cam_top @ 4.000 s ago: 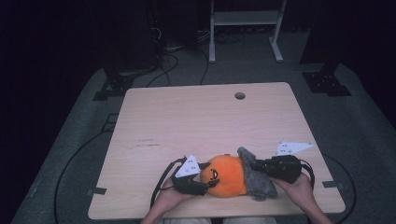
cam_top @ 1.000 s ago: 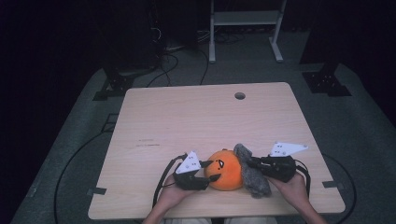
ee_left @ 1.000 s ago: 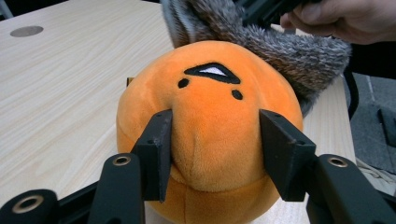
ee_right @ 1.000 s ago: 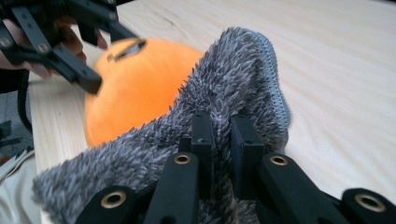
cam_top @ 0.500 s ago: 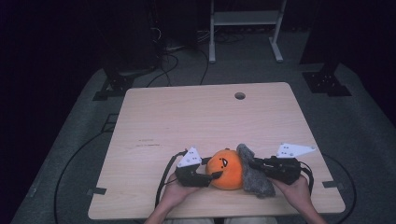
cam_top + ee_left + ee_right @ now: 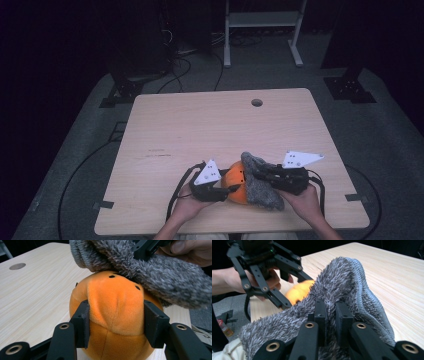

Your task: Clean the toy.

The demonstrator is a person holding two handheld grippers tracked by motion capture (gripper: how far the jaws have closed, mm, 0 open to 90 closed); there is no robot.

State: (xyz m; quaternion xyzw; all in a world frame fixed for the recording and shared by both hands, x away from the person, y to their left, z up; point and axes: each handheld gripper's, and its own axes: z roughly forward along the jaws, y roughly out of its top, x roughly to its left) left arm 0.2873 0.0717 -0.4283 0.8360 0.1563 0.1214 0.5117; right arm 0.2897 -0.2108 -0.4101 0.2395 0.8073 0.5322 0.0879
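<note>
A round orange plush toy (image 6: 236, 176) sits on the wooden table (image 6: 200, 130) near its front edge. My left gripper (image 6: 116, 322) is shut on it, its jaws having just been closing; both pads dent the plush (image 6: 115, 300) at its sides. A grey fuzzy cloth (image 6: 260, 190) drapes over the toy's top and right side. My right gripper (image 6: 330, 307) is shut on a fold of this cloth (image 6: 342, 280), its jaws almost touching. In the right gripper view the left gripper (image 6: 287, 290) and a bit of orange plush (image 6: 299, 291) sit behind the cloth.
A small round hole (image 6: 257, 102) lies in the table near its far edge. Beyond the table are the legs of a white stand (image 6: 260, 35) and cables on the dark floor (image 6: 180, 65). The person's hands rest at the table's front edge.
The grey cloth's upper edge has shifted left, further over the top of the plush, with the right gripper holding it. The plush and the left gripper stay about where they were.
</note>
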